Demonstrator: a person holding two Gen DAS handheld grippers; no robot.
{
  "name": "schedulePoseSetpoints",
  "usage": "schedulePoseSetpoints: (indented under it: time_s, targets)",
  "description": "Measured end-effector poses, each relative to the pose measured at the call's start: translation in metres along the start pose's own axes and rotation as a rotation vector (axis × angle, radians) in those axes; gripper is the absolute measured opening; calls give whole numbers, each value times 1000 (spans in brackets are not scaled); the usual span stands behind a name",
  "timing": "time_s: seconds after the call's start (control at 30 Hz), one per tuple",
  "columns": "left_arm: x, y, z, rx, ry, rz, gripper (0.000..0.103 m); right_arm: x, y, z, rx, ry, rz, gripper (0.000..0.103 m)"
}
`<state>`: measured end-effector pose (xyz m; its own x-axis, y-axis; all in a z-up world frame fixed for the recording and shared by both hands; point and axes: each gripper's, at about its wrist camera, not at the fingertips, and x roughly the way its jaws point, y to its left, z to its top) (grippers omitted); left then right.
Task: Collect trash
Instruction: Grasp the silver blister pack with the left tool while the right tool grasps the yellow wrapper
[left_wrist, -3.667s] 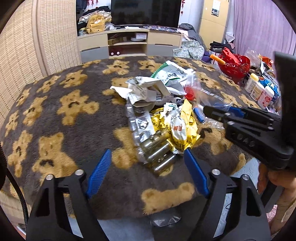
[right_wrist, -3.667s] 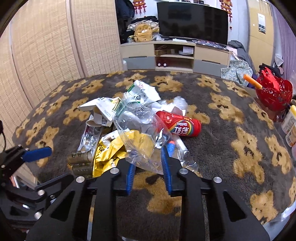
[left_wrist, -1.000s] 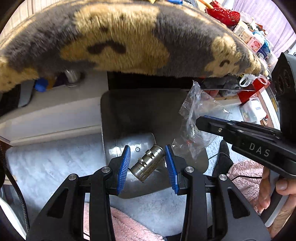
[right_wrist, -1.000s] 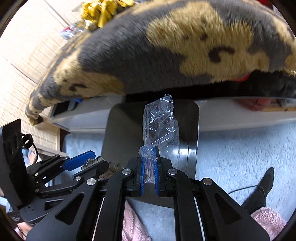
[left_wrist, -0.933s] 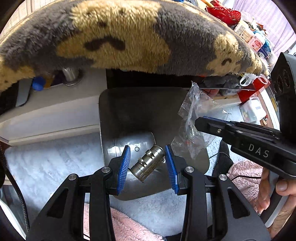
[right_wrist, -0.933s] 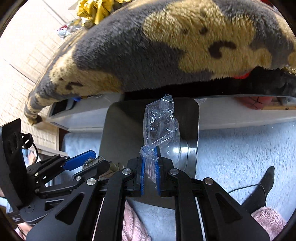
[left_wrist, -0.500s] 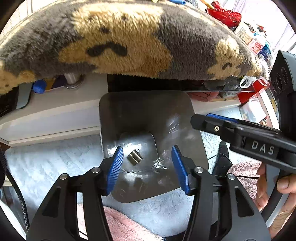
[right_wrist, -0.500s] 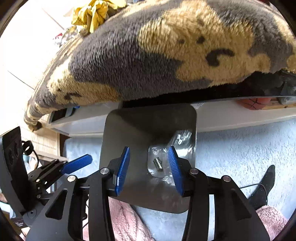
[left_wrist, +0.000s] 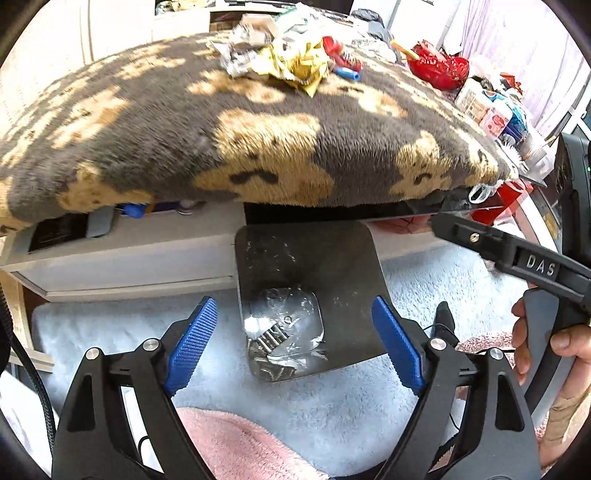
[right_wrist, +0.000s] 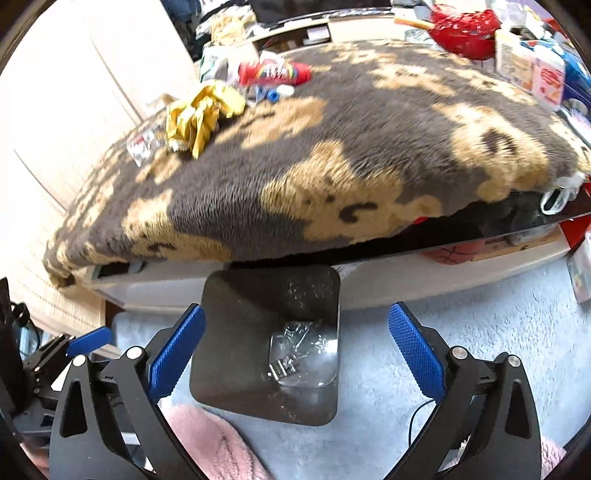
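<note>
Bin below blanket edge, between spread hand-held grippers.

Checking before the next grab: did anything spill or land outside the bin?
Nothing stands out. The clear bag and metal piece lie inside the bin; the rug around it shows no spill.

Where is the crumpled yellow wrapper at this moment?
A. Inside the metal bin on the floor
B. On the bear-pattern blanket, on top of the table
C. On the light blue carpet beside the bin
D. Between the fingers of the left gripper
B: the yellow wrapper lies on the blanket among other trash, while the metal bin below holds only a clear bag and small metal pieces, and both grippers are open and hold nothing.
</note>
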<state>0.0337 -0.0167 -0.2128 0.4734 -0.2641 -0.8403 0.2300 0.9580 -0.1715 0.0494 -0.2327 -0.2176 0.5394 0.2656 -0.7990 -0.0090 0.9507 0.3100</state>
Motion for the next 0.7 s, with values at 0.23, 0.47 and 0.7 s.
schedulePoseSetpoints:
  time_s: [0.23,0.47,0.7]
  targets:
    - [-28,4,2,-1,-57,14,82,-23,-7,3,21,-54,-8,99]
    - [-43,18,29,-3,-109,28,82,-43,-6,30,63,-125,15,99]
    - [-48,38,73,-10,-164,58,81,-35,22,78,20,-163,34,99]
